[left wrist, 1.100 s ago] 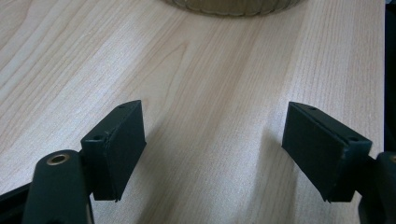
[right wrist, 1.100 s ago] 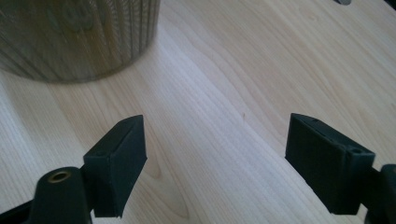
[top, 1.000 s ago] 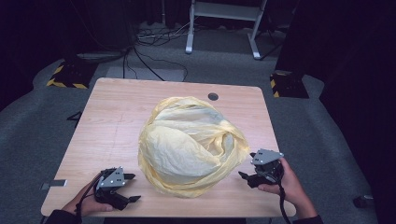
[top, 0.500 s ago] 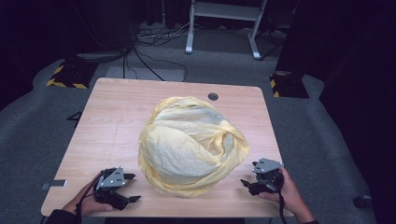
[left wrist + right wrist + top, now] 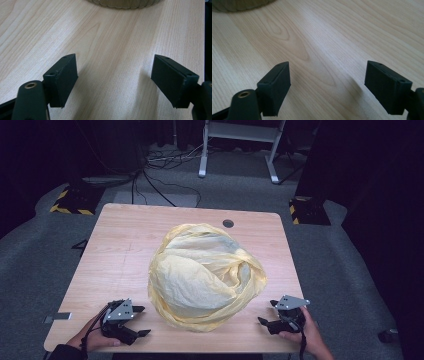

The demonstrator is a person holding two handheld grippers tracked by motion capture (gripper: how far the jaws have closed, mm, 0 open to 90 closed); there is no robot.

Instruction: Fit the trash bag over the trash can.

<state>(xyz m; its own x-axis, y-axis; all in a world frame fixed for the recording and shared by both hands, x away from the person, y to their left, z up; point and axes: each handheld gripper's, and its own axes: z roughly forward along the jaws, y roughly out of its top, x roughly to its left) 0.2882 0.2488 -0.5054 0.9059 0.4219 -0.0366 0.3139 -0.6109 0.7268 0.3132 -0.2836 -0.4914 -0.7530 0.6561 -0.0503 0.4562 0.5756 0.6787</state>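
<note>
A crumpled pale yellow cloth [image 5: 202, 275] lies bunched in a mound in the middle of the wooden table [image 5: 125, 245]. My left gripper [image 5: 141, 321] rests near the front left edge, a little left of the cloth, open with nothing between its jaws. My right gripper [image 5: 266, 314] sits near the front right edge, just right of the cloth, also open and empty. In the left gripper view the cloth's hem [image 5: 122, 3] shows at the top, beyond the open gripper [image 5: 115, 82]. In the right gripper view the cloth's edge [image 5: 239, 5] lies at the top left, past the open gripper [image 5: 328, 85].
A round cable hole [image 5: 228, 223] sits near the table's far edge. Cables [image 5: 160, 175] and a white desk frame [image 5: 240, 145] lie on the grey floor behind the table. Yellow-black striped blocks [image 5: 70, 202] stand at the far left and right.
My right gripper has drawn back toward the front edge of the table, away from the cloth. The left gripper and the cloth have stayed put.
</note>
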